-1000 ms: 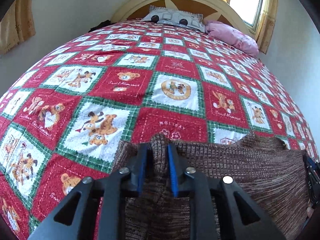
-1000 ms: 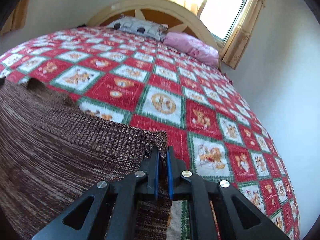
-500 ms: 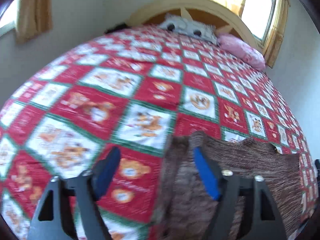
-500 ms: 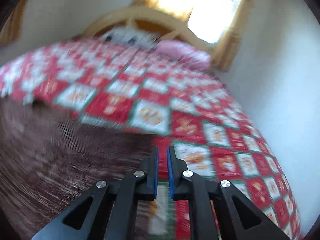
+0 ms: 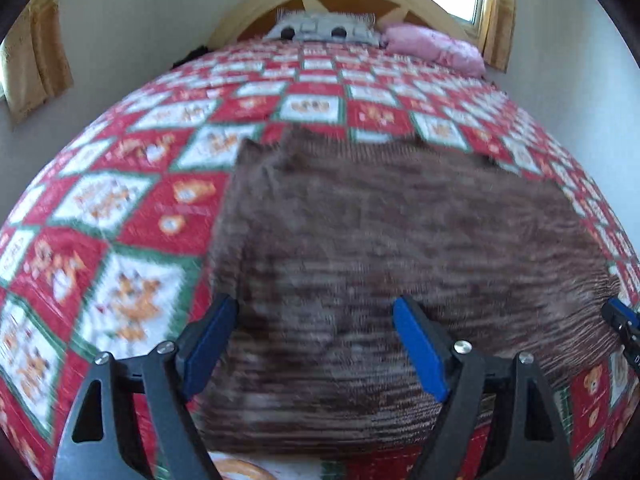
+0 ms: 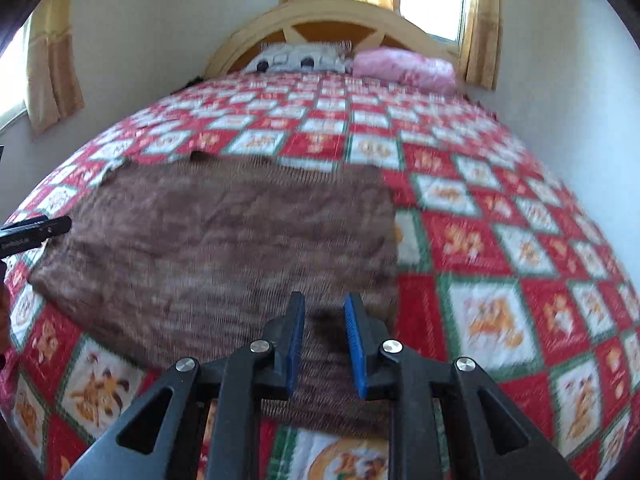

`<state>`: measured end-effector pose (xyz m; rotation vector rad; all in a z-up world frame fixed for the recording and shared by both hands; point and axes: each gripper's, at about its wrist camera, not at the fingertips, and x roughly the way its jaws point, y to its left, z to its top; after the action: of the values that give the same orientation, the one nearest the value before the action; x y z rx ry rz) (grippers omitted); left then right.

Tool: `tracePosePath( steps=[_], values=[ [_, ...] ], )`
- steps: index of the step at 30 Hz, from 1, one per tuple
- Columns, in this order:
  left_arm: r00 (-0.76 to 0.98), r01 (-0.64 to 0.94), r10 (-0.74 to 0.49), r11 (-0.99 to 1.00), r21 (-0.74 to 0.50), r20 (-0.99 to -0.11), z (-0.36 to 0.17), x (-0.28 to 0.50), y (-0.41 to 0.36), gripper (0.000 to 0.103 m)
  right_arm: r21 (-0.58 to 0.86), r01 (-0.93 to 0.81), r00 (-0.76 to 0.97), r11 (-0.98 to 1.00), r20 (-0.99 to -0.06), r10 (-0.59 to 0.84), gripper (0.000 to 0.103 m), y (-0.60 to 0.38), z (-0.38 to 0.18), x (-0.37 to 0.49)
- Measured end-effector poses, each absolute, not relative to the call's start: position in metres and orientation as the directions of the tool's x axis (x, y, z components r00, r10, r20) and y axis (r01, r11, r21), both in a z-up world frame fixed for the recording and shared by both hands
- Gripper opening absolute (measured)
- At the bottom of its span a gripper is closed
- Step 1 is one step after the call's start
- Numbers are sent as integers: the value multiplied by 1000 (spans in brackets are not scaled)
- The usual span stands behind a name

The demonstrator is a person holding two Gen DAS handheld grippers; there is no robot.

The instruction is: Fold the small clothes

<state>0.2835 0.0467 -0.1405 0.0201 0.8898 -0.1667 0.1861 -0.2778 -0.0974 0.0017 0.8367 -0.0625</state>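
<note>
A brown knitted garment lies spread flat on the bed's red, white and green teddy-bear quilt, filling the centre of the left wrist view and running from centre toward 9 o'clock in the right wrist view. The left tongs stand wide apart above its near edge, gripping nothing, and the right tongs are slightly apart, empty, over its near right corner. At 12 o'clock, against the wooden headboard, rest a grey patterned pillow and a pink pillow.

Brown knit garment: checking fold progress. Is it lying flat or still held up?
Lying flat: the brown knit garment rests on the quilt, and both tongs, left and right, are open, gripping nothing.
</note>
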Motion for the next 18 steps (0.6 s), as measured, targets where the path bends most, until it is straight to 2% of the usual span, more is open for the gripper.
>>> tracePosePath(
  steps=[2, 4, 5, 11, 18],
  values=[
    [639, 148, -82, 989, 18, -765, -142, 279, 39, 89, -7, 59, 667, 998, -743, -45, 22, -281, -106, 182],
    [636, 135, -42, 989, 57, -771, -144, 282, 35, 100, 11, 68, 671, 998, -740, -38, 22, -284, -107, 182],
    [622, 124, -25, 990, 68, -783, -147, 286, 34, 103, 6, 72, 672, 997, -740, -44, 22, -284, -109, 183],
    [590, 114, -102, 993, -42, -801, -152, 295, 49, 103, -128, 77, 677, 989, -722, -146, 22, -266, -107, 182],
    [597, 104, -91, 994, -36, -797, -152, 288, 46, 103, -107, 82, 687, 991, -714, -134, 22, -271, -104, 179]
  ],
)
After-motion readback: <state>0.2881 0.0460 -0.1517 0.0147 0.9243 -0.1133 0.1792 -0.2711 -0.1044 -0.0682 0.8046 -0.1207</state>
